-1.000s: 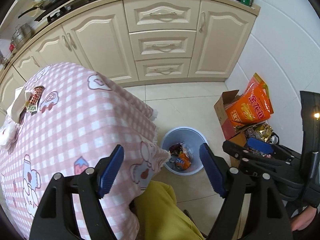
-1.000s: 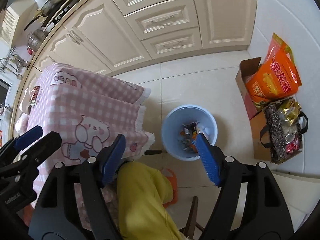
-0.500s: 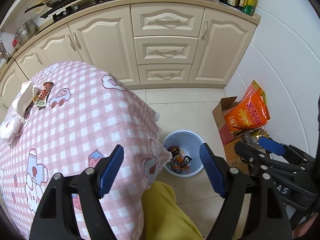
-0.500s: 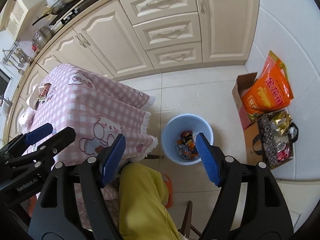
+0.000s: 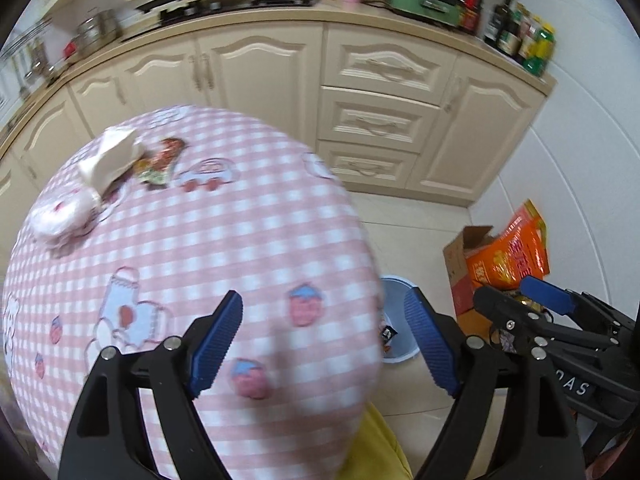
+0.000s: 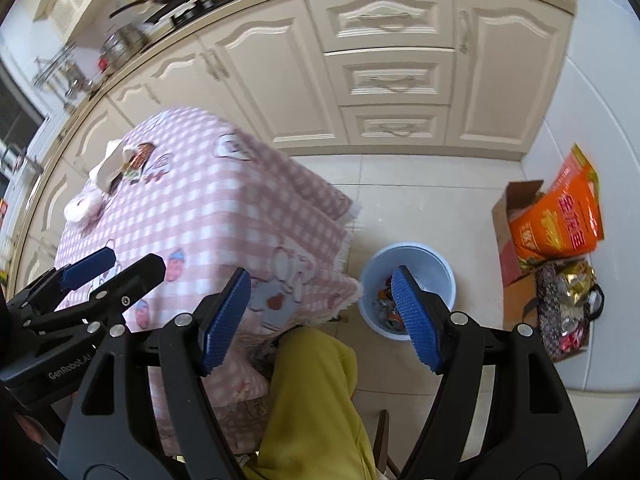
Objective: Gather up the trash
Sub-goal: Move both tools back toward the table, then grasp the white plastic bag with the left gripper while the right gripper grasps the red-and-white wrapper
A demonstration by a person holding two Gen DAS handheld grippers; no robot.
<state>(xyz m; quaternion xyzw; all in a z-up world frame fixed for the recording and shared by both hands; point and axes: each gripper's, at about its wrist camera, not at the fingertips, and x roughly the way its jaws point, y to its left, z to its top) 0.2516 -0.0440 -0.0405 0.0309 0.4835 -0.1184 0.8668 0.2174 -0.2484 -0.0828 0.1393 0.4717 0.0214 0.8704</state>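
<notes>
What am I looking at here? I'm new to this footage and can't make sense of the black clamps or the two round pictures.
No robot: a person holds a clamp-like tool in each hand, each with a fisheye camera looking along its blue pads. One picture is from the left tool, the other from the right tool. Both are open and hold nothing; the left one's jaws have just been opening. Below is a table with a pink checked tablecloth. On its far side lie a crumpled white tissue, a snack wrapper and a white wad. On the floor stands a blue trash bin with wrappers inside.
</notes>
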